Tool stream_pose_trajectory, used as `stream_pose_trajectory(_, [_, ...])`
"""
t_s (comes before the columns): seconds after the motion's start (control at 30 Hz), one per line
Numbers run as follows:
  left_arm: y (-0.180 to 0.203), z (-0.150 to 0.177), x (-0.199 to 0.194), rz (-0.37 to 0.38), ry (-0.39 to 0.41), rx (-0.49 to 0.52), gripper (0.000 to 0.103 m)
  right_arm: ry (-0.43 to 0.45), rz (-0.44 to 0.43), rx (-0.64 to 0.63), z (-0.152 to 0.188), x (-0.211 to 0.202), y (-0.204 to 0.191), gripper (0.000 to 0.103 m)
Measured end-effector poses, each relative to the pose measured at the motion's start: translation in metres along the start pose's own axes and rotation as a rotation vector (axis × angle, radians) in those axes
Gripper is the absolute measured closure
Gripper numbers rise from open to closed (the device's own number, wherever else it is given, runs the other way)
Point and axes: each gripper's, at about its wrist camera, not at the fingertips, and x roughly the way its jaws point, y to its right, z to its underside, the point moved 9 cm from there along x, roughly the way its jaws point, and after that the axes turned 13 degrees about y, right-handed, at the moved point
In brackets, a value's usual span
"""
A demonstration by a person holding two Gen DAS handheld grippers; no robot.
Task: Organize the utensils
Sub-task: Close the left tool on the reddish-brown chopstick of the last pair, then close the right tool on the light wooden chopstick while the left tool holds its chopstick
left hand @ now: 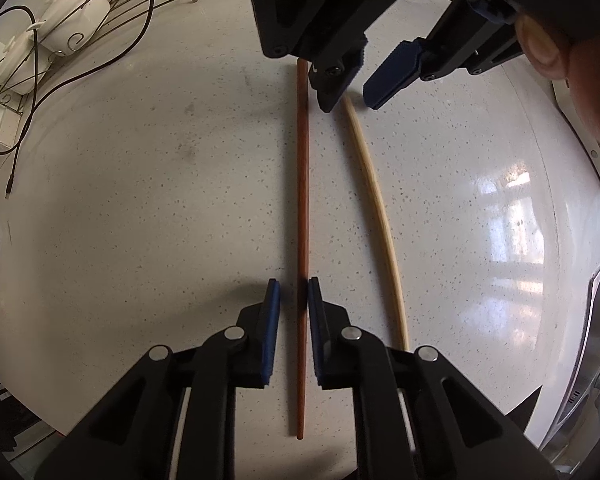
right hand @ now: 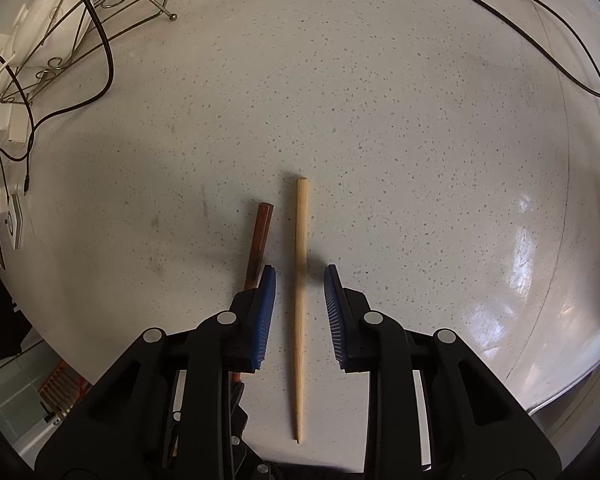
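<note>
Two chopsticks lie side by side on the speckled counter. The red-brown chopstick runs between the blue pads of my left gripper. Its right pad touches the stick and a small gap shows on the left side, so the jaws stand narrow but open. The pale bamboo chopstick lies between the fingers of my right gripper, which is open with room on both sides. In the left wrist view the right gripper straddles the far end of the bamboo chopstick. The red-brown chopstick passes behind the right gripper's left finger.
A wire rack holding white dishes stands at the far left. Dark cables trail across the counter by the rack and along the far right. A metal rim borders the counter at right. A person's thumb shows.
</note>
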Motion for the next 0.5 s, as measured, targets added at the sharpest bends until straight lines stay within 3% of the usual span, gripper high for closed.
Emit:
stream_pose_trajectory(0.13, [0.003,0.001,0.000,0.000,-0.002,-0.006,0.091,-0.001,0.007,0.011,-0.002,0.000,-0.001,0.085])
stream_pose_trajectory(0.5, [0.001,0.003,0.002,-0.016,0.000,-0.006,0.097,-0.009,0.030,0.015,-0.010,0.004,-0.010,0.089])
